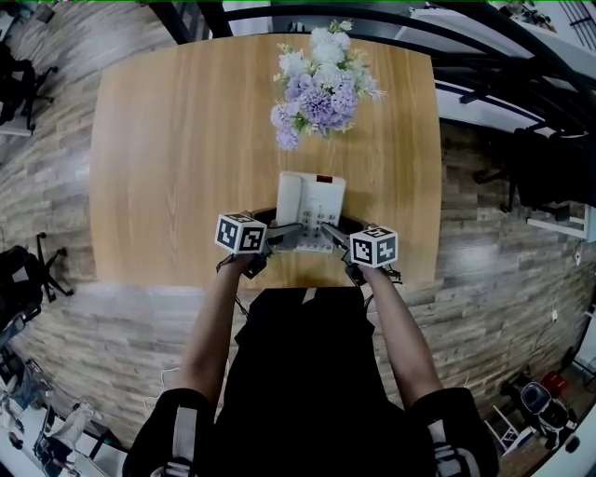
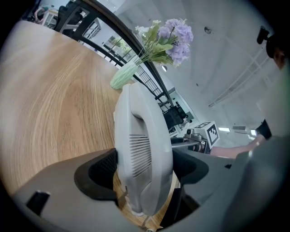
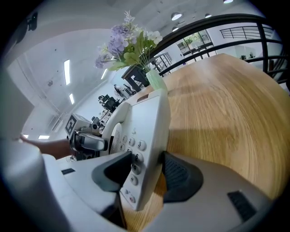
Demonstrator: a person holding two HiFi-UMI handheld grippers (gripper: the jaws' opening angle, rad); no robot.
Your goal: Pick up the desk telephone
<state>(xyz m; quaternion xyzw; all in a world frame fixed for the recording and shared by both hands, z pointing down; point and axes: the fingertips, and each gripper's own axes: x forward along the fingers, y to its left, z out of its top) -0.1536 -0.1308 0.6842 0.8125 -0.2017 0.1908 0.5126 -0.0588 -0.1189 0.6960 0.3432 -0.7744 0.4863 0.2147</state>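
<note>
Head view, desk telephone: white, on the near half of the table, just this side of the flowers, gripped at its near end from both sides; tilted in the right gripper view, contact with the wood not clear.
Handset: along the telephone's left side, slotted grille turned toward the left gripper view.
Keypad: round number keys on the right part of the base.
Left gripper: jaws clamped on the handset, one dark pad against each flank.
Right gripper: jaws clamped across the keypad edge, one pad on the keys, the other beneath the base.
Forearms: bare, stretched forward and converging, grippers angled in toward each other, marker cubes uppermost.
Flowers: purple and white, in a pale green vase, just beyond the telephone.
Table: light wood, rounded corners.
Floor: grey-brown planks.
Room: black railing past the far edge, dark office chairs at both sides, white ceiling with strip lights in the gripper views.
</note>
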